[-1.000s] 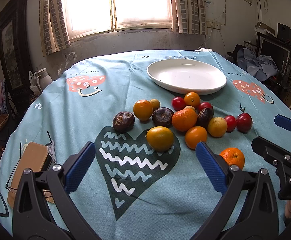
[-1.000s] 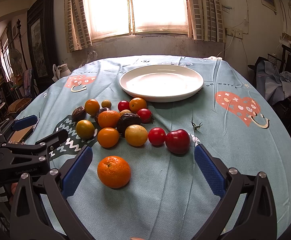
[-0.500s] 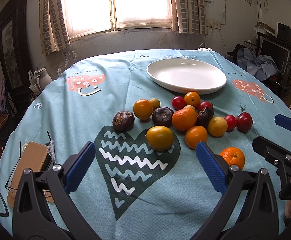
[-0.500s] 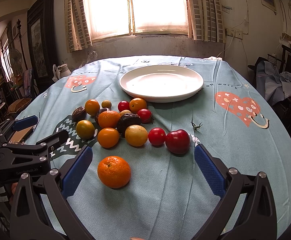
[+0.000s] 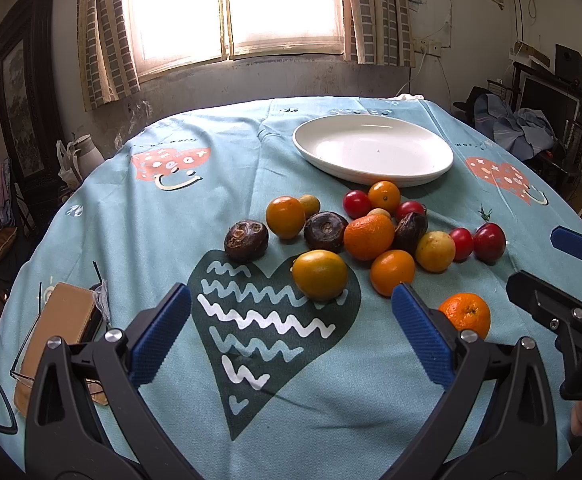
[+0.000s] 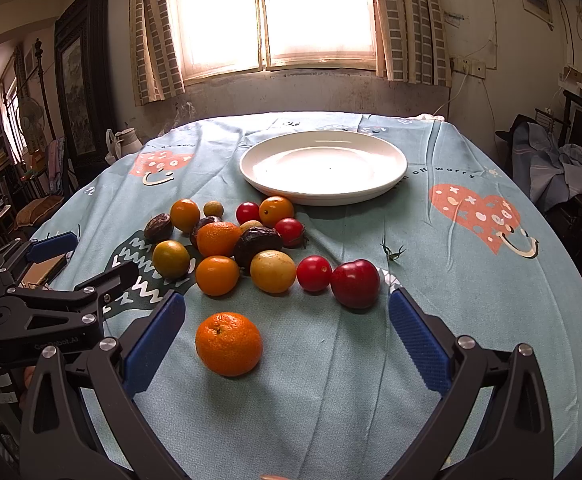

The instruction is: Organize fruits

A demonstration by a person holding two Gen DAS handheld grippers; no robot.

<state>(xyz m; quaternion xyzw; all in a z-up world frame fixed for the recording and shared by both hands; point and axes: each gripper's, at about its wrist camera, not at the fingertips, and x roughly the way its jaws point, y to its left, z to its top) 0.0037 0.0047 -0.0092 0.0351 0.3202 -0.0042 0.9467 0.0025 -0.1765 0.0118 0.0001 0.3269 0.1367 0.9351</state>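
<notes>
On the blue tablecloth (image 6: 451,300), both grippers hover with jaws spread wide, holding nothing: left gripper (image 5: 291,332), right gripper (image 6: 287,332). A white plate (image 6: 395,176) sits at 12 o'clock (bare inside); the fruit cluster (image 6: 247,240) lies at 11 o'clock, one orange (image 6: 229,343) apart, nearest.

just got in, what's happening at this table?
A person holds a gripper in each hand over a pile of fruit on the tablecloth. Both the left gripper and right gripper have their jaws open and hold nothing. The white plate behind the pile has no fruit on it yet. One orange sits apart from the cluster, nearest the right gripper, a likely first pick.
</notes>
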